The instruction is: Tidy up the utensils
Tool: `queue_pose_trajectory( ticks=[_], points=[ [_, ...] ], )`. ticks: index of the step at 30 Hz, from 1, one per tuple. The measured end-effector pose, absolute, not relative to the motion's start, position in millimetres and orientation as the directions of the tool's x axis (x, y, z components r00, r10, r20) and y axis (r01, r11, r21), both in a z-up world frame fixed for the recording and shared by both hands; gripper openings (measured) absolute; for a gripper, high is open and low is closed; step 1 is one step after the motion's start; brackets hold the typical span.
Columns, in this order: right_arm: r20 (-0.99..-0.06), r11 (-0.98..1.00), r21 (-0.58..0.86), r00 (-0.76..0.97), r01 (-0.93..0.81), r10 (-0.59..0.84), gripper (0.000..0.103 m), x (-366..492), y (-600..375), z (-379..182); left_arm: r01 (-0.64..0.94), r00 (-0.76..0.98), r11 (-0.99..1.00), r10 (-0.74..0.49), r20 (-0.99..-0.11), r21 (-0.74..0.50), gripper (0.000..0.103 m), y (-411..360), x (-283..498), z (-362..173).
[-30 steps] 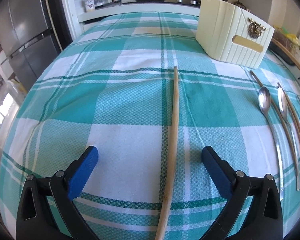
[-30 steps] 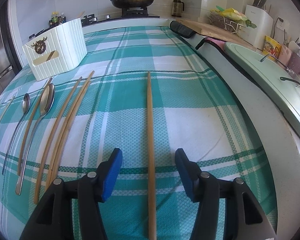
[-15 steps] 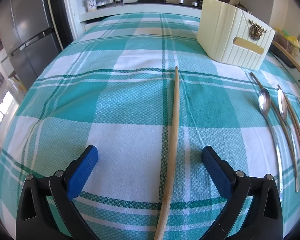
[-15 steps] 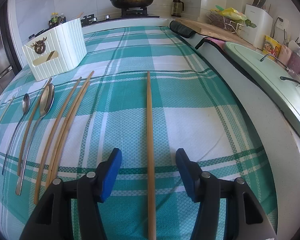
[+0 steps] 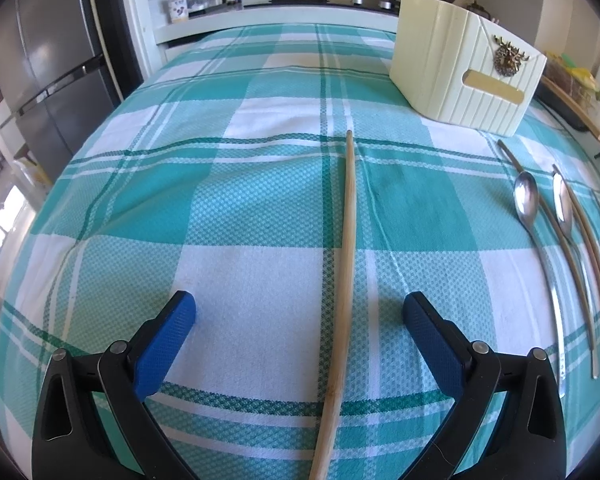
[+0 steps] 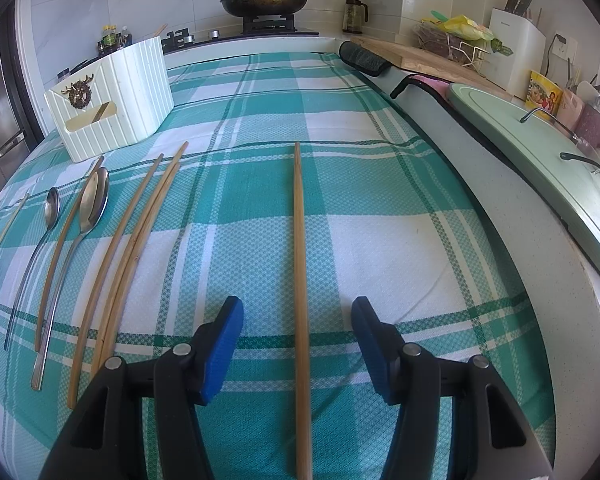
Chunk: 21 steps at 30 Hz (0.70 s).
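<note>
A: Left wrist view: the checked cloth (image 5: 180, 200) covers the bench, the cream holder (image 5: 460, 80) stands near its far edge, and the left gripper (image 5: 299, 314) straddles one chopstick (image 5: 346, 264), jaws spread wide.

B: The right gripper (image 6: 297, 318) straddles another chopstick (image 6: 300, 264), jaws spread less. I'd close squarely over each stick, fingertips grazing the cloth.

Six chopsticks (image 6: 300, 280) lie on the cloth (image 6: 380, 240). Two spoons (image 6: 92, 200). One holder (image 6: 112, 100) stands near its far-left corner.
</note>
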State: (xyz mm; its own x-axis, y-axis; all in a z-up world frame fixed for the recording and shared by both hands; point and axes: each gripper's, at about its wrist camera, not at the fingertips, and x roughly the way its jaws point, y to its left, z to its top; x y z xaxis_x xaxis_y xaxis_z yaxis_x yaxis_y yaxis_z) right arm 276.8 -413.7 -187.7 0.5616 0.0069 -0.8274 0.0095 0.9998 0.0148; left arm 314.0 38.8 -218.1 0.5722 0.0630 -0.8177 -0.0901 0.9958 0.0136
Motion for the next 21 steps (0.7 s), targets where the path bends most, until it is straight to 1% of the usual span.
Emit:
queue_pose_trajectory(
  ticks=[6, 9, 10, 11, 13, 16, 21],
  points=[
    [-0.827, 1.000, 0.015, 0.562, 0.009, 0.007, 0.058, 276.8, -413.8, -187.6, -0.076, 0.569, 0.997, 0.052, -0.821, 0.011, 0.103, 39.0, 314.7, -217.9],
    [-0.827, 1.000, 0.015, 0.562, 0.009, 0.007, 0.058, 276.6, -413.8, -187.6, -0.043, 0.552, 0.999, 0.032, -0.833, 0.010, 0.102, 38.6, 314.2, -216.3],
    [-0.828, 1.000, 0.016, 0.561, 0.009, 0.008, 0.061, 276.4, -413.8, -187.5, -0.024, 0.541, 1.000, 0.023, -0.841, 0.012, 0.102, 38.4, 313.5, -214.8],
    [-0.834, 1.000, 0.018, 0.551, 0.003, 0.013, 0.063, 277.4, -413.7, -187.2, -0.002, 0.530, 1.000, 0.008, -0.848, 0.008, 0.102, 38.8, 312.7, -211.9],
    [-0.858, 1.000, 0.013, 0.513, -0.011, 0.017, 0.063, 279.0, -413.0, -184.2, 0.029, 0.528, 0.999, -0.031, -0.849, -0.018, 0.102, 43.6, 311.3, -201.2],
    [-0.878, 0.997, 0.053, 0.473, -0.056, 0.073, 0.063, 281.3, -416.9, -176.4, 0.081, 0.516, 0.995, -0.088, -0.852, -0.054, 0.102, 49.5, 318.3, -186.3],
    [-0.910, 0.991, 0.093, 0.397, -0.091, 0.122, 0.063, 304.7, -425.9, -171.9, 0.161, 0.455, 0.986, -0.120, -0.882, -0.051, 0.102, 44.7, 348.8, -187.5]
  ],
)
